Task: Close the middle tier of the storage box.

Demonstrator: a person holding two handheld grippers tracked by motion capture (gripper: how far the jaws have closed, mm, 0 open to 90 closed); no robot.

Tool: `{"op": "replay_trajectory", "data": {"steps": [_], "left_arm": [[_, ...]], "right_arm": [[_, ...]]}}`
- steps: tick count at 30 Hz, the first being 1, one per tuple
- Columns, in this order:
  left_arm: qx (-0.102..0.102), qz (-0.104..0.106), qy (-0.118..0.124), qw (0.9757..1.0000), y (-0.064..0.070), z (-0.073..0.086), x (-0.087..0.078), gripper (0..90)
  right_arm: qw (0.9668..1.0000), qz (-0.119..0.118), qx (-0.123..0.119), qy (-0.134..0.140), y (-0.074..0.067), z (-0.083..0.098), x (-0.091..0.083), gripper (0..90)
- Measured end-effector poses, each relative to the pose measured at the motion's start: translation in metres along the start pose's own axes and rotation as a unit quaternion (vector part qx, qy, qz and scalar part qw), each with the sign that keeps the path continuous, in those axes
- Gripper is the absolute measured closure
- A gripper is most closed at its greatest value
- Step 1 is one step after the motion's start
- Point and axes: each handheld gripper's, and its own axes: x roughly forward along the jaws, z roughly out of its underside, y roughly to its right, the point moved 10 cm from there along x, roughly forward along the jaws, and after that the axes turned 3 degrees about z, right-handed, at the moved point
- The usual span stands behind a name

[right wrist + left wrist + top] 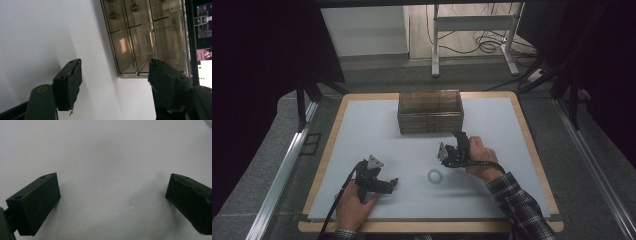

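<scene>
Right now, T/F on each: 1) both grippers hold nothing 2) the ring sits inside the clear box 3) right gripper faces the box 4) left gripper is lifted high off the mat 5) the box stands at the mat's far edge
1) True: left gripper and right gripper both have open, empty jaws.
2) False: the ring lies on the white mat, between the two grippers.
3) True: the clear box shows just past its jaws.
4) False: it sits low, close to the mat.
5) True: the box stands at the far middle.
</scene>
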Motion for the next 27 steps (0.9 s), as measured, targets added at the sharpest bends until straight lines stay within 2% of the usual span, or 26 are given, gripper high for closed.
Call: {"op": "replay_trajectory", "data": {"steps": [13,27], "left_arm": [[0.000,0.000,0.000,1.0000,0.000,0.000,0.000,0.0],[0.000,0.000,0.000,1.0000,0.000,0.000,0.000,0.0]], "right_arm": [[0.9983,0.040,-0.043,-0.006,0.006,-0.007,0.010,32.0],[0.9958,0.069,-0.059,-0.014,0.013,-0.017,0.018,39.7]]}}
